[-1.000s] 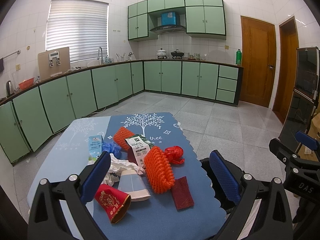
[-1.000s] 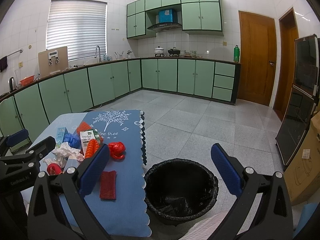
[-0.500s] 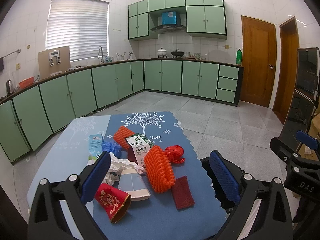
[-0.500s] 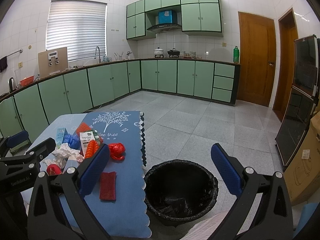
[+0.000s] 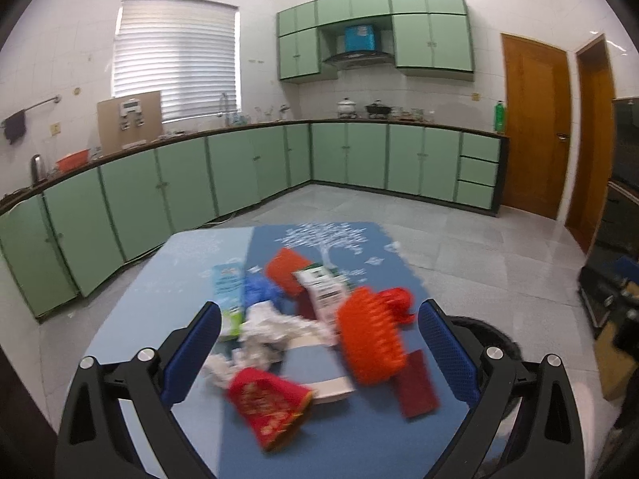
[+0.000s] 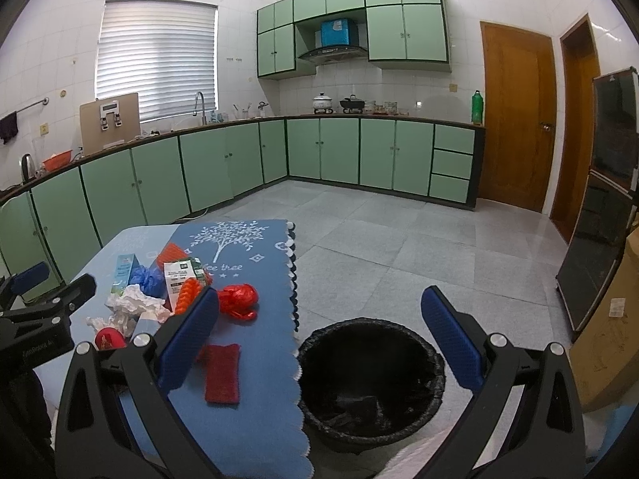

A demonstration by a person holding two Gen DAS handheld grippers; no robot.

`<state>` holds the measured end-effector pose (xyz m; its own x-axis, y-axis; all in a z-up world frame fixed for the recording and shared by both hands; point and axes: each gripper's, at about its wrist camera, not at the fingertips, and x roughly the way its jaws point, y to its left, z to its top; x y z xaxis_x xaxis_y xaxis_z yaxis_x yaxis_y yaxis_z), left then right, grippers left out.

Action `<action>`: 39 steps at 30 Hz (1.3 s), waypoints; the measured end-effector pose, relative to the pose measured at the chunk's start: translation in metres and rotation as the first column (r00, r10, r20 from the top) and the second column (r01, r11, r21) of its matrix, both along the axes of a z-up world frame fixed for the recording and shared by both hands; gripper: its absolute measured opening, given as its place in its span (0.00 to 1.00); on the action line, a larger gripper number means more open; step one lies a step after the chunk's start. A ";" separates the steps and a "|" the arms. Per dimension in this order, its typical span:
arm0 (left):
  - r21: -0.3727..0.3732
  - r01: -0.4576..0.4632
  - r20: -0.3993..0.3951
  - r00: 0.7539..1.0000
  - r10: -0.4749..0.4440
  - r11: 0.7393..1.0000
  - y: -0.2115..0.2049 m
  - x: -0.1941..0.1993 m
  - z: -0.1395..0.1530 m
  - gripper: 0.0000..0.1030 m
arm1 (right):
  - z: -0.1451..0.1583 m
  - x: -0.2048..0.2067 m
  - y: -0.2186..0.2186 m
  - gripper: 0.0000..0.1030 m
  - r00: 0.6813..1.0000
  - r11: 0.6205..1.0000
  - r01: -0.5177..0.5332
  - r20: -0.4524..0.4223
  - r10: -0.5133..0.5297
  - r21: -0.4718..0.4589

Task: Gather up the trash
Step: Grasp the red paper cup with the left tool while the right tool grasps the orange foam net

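Directly ahead of both cameras stands a blue bench (image 6: 255,391) covered by a cloth printed with a white tree, and a heap of trash lies on it. The left gripper (image 5: 319,343) hovers above the near end of the bench with its blue-padded fingers (image 5: 191,351) spread wide, holding nothing. Between them in the left wrist view, somewhat blurred, lie a red paper cup (image 5: 271,403) on its side nearest the camera, crumpled white tissue (image 5: 263,331) just behind it, an orange foam net (image 5: 369,339) to the right, and a flat dark red piece (image 5: 415,385) beside the net. Farther back are a crumpled red wrapper (image 5: 395,303), a white printed packet (image 5: 323,291), a blue crumpled bag (image 5: 259,291), a small light blue carton (image 5: 229,291) and a second orange net (image 5: 285,271).

The right gripper (image 6: 319,339) hangs over the floor just off the bench's right edge, its fingers (image 6: 451,339) equally wide apart and empty. Below it, on the grey tiled floor, a round bin with a black liner (image 6: 371,383) stands close against the scalloped edge of the cloth. The bin's inside is dark, and whether anything lies in it cannot be told. Green kitchen cabinets (image 6: 319,151) line the walls behind.
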<state>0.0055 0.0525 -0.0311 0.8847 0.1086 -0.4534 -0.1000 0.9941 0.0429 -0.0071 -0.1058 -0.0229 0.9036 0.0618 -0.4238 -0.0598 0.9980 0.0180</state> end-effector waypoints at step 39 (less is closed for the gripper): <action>-0.044 -0.061 -0.233 0.971 0.049 0.997 0.041 0.040 -0.101 0.90 | -0.086 0.075 0.077 0.68 0.975 0.991 -0.135 -0.175 0.135 0.010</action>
